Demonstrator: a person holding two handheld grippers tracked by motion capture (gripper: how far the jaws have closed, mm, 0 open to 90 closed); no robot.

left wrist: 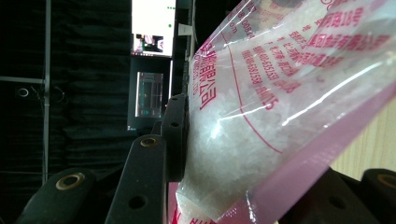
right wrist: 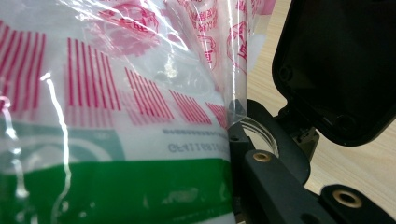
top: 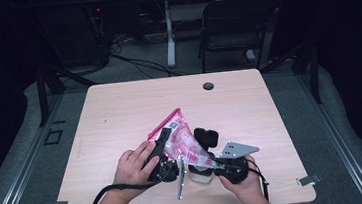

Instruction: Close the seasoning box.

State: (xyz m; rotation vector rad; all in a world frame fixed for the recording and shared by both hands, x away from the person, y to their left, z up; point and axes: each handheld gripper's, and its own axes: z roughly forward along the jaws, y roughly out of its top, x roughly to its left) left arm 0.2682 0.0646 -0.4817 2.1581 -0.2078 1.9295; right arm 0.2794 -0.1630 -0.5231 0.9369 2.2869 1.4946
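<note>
My left gripper [top: 166, 151] clamps the clear bag [top: 180, 137], pink Chinese print, near the desk's [top: 120, 113] front edge. Right gripper [top: 210, 165] is closed on a white, green-banded container [top: 201, 174]; digits unreadable.

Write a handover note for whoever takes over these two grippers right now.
Left gripper: shut on the clear plastic bag with pink print, which holds white grains; its pad presses the bag's side in the left gripper view.
Right gripper: closed on a container with a white and green label, directly under the bag's low corner.
Position: bag tilted over the container, near the front edge of the table.
Done: bag and container brought together.
Left: probably pouring the grains into the container; I cannot tell whether any are flowing or how full it is.
</note>
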